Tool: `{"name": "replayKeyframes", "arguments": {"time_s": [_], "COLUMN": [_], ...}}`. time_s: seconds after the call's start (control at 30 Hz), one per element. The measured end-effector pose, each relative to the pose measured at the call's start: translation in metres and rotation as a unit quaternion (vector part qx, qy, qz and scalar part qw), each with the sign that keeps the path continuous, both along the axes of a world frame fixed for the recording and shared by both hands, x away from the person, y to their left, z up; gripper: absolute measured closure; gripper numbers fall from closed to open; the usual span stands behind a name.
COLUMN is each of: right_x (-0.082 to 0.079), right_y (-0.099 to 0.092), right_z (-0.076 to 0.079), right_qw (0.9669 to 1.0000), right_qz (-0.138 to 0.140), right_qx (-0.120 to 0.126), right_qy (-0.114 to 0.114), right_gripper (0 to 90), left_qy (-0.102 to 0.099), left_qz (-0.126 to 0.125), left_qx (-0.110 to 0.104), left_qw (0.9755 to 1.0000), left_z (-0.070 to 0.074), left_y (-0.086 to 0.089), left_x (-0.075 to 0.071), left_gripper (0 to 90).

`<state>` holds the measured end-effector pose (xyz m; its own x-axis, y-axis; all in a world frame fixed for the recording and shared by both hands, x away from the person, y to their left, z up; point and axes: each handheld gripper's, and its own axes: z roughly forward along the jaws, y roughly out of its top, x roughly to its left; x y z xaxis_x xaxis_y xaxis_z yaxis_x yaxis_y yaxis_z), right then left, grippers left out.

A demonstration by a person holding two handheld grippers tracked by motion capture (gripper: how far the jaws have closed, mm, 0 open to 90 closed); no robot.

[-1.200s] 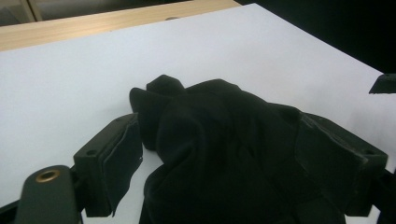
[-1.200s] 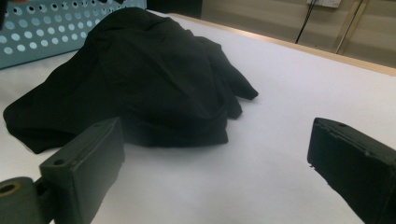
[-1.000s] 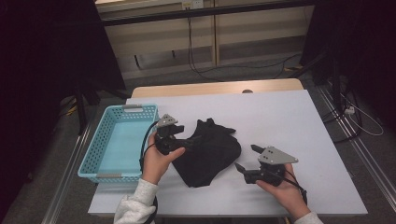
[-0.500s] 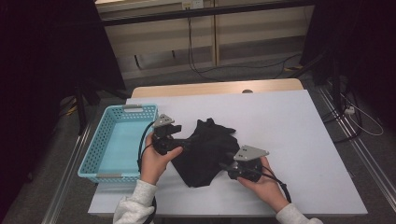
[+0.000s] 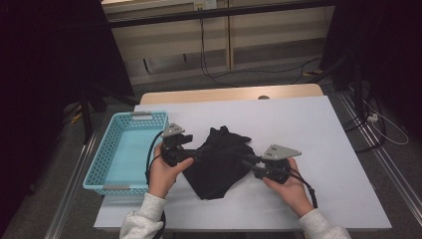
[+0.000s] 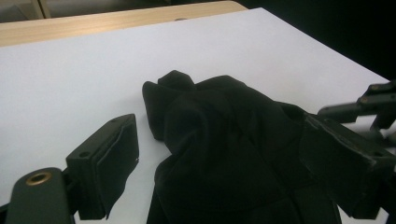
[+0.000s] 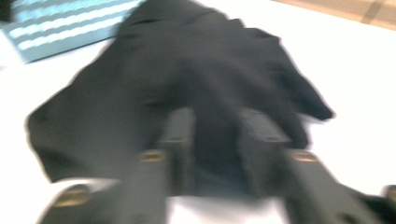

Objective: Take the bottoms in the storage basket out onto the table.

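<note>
A crumpled black cloth lies mid-table. My left gripper rests at its left edge. In the left gripper view the left gripper is open wide around the cloth, and bare table shows between its left jaw and the fabric. My right gripper is at the cloth's right edge. In the blurred right gripper view its jaws pinch a raised fold of the cloth. Those jaws have just closed on the fold and then eased open slightly.
A light blue plastic basket stands at the table's left edge, beside my left hand; its wall also shows in the right gripper view. White tabletop stretches behind and to the right of the cloth. Cables lie on the floor beyond.
My right gripper came in from the right onto the cloth's right edge, narrowed its jaws, then drew slightly rightward with the fabric. The left gripper stayed put.
</note>
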<state>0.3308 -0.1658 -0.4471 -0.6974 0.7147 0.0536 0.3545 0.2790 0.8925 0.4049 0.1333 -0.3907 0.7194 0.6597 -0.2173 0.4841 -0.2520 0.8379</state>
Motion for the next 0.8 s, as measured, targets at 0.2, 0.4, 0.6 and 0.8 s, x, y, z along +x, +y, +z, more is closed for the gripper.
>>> {"name": "replayKeyframes", "arguments": {"time_s": [0.2,0.4,0.6,0.8], "right_x": [-0.003,0.000,0.007,0.010], "right_y": [0.031,0.047,0.045,0.019], "right_z": [-0.005,-0.013,-0.012,-0.001], "right_qw": [0.9989,0.9948,0.9948,0.9978], "right_qz": [0.040,0.038,0.041,0.014], "right_qx": [-0.020,-0.090,-0.079,-0.044], "right_qy": [0.013,0.030,0.049,0.048], "right_gripper": [32.3,54.7,87.3,87.7], "left_qy": [-0.004,-0.003,-0.004,-0.007], "left_qz": [-0.004,0.004,0.010,0.007], "left_qx": [0.004,0.007,0.004,-0.001], "left_qw": [1.0000,1.0000,0.9999,1.0000], "left_z": [0.002,0.001,0.001,0.003], "left_y": [0.000,0.006,0.012,0.014], "left_x": [0.000,-0.002,-0.004,-0.005], "left_gripper": [12.8,12.7,12.8,12.7]}}
